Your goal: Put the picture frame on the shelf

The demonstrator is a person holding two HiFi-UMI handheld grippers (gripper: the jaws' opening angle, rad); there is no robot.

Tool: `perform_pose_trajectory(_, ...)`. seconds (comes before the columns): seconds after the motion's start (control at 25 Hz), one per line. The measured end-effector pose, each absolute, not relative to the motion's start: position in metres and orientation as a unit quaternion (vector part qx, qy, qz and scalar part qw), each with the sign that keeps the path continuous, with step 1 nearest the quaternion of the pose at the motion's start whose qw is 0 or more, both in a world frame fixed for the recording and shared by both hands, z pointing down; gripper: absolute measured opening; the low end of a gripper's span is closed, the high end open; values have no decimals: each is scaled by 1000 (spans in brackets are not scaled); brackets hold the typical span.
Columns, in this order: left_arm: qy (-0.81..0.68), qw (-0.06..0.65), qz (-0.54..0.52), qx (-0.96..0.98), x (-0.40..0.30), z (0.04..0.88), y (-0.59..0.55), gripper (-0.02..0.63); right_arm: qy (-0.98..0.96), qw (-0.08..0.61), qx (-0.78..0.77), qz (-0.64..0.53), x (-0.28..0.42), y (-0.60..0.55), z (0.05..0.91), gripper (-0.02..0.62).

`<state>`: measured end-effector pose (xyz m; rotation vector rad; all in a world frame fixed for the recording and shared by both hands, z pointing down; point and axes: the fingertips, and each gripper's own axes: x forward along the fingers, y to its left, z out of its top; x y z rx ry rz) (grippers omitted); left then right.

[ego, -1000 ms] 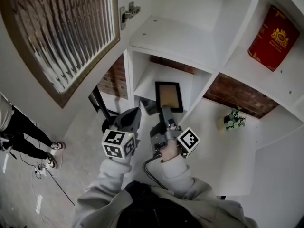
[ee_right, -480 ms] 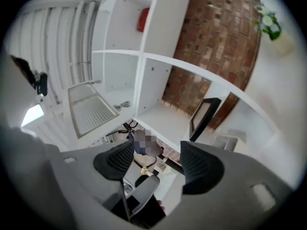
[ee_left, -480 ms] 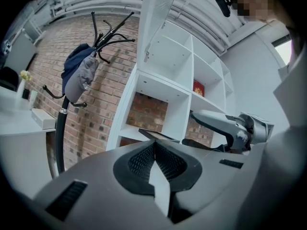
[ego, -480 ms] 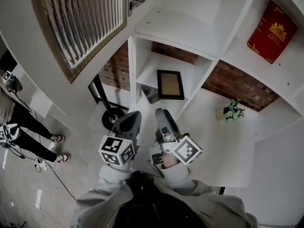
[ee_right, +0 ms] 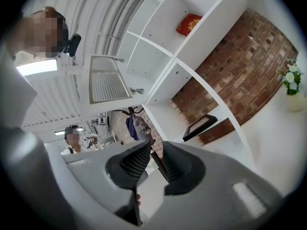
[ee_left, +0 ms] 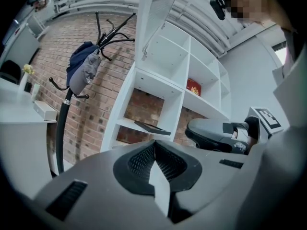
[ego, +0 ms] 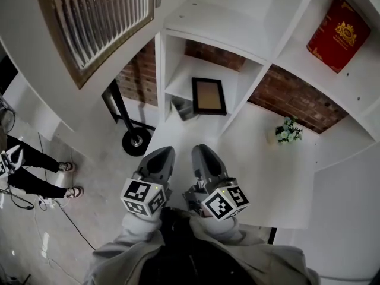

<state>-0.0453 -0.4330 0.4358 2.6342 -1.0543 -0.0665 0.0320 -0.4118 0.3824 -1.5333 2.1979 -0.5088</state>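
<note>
Close to the body, the left tongs [ego: 161, 156] are pressed together and empty; the right tongs [ego: 203, 154] are closing on nothing. Well ahead, the picture frame [ego: 208, 96] lies in a shelf [ego: 178, 79] compartment. Its long axis points away, and the right tongs are slightly nearer.

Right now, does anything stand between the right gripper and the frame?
Nothing visible. The frame sits in its shelf cubby; open air separates it from the right gripper, whose empty jaws are closing.
</note>
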Motion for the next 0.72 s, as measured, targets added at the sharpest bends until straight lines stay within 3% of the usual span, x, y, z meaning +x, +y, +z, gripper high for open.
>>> perform_pose_trajectory(0.32,-353,144,-22,924,-37,441,-425,5,809,159,-550,-130,17,-406,382,3)
perform_pose_trajectory(0.72,-344,132,-25,929,-29,435,-423,5,805,143,-558,-140,21,-409,392,-2)
